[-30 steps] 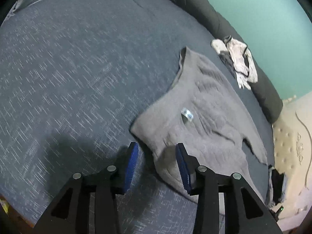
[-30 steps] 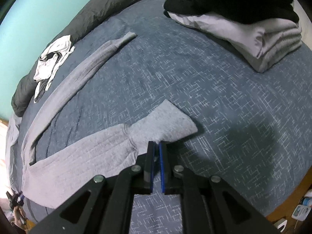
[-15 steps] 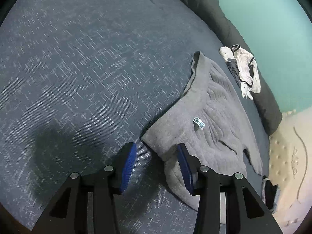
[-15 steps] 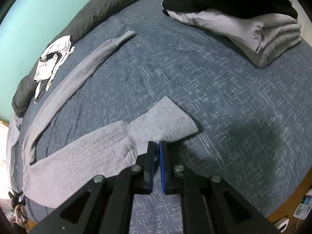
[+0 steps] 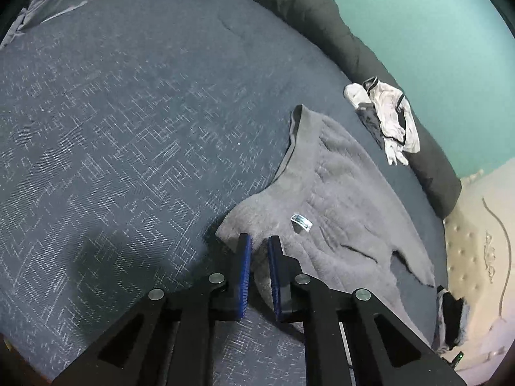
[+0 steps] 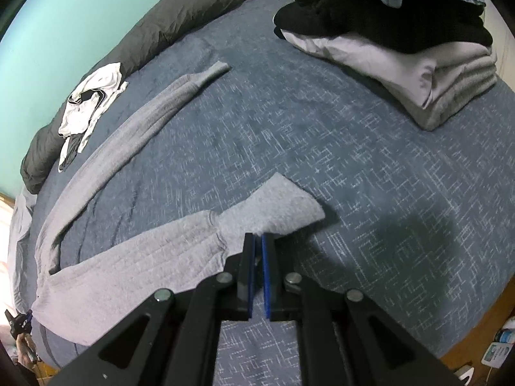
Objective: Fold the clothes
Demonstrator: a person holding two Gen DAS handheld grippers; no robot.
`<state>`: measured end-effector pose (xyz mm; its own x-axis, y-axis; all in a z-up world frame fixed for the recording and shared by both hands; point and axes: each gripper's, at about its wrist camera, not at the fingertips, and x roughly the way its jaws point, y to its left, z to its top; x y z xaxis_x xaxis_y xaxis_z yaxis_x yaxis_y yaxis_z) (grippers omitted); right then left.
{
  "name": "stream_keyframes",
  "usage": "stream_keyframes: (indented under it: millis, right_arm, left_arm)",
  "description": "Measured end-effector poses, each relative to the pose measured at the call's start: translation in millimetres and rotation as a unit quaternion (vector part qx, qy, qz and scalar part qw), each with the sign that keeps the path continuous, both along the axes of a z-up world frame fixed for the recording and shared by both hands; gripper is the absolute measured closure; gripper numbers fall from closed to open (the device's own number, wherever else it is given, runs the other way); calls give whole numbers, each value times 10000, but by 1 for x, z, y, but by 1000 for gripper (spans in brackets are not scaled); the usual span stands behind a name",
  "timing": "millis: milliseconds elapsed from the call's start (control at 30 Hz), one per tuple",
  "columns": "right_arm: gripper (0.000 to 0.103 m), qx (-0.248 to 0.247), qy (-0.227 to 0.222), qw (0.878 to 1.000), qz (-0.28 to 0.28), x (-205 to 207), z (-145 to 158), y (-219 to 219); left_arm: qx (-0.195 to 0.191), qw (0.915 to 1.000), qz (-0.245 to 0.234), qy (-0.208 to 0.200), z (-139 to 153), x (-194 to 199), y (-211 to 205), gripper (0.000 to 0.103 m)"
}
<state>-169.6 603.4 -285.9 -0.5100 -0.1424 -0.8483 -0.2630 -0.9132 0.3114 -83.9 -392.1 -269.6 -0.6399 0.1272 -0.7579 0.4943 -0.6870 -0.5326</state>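
Both grippers are at the grey long johns spread on the bed. Left gripper [image 5: 259, 254] has just been closing its jaws, and a corner of the waist end of the long johns [image 5: 334, 199] lies between the blue pads [image 5: 244, 257], which now stand narrow around it; I judge it pinched, though a slim gap shows. Right gripper [image 6: 258, 251] is clenched on the cuff of the near leg [image 6: 273, 209], the cloth edge caught between its pads.

The garment lies across the bed [image 5: 128, 112], waist toward the wall-side edge, with the second leg [image 6: 145, 115] running off toward the dark rolled duvet [image 6: 161, 25]. A white crumpled garment [image 6: 93, 96] rests on that duvet, and a stack of folded clothes [image 6: 418, 58] sits at the far corner of the bed.

To do the fold well, I would check the left pinch holds both layers, lift the two ends evenly, keep the cloth taut, and lay the near leg straight over the other, clear of the stack.
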Motion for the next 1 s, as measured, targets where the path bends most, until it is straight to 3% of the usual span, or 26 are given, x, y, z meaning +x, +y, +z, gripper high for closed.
stream_keyframes:
  millis: [333,433,500,633,800,900,1000]
  right_arm:
    - [99,-38,-33,10000,-38,5,-6,2]
    - [99,-50,-46,10000,-50,3,-6,2]
    - [99,-52,-67,9999,-65,2,-7,1]
    - [99,-15,-116,9999,-67,2,-9,0]
    - [99,-4,-92,9999,-79,3,-8,3]
    - [99,53,-13,9998,-166,3,-3,6]
    - [99,-20,99,9996,-275,3,4,13]
  left_arm:
    - [312,9990,167,-254,-21,14,-7,90]
    - [388,9989,58,-254,-24,13,-4,79]
    - [465,9986,-2,-240,-26,11,-1,66]
    - [651,9973,-51,-342,-40,2,4,62]
    - [683,9970,-67,-371,-49,-4,11,65]
    - [577,9976,-59,-383,-45,-8,13,85]
    - [461,9985,-96,-287,-36,-11,14,89]
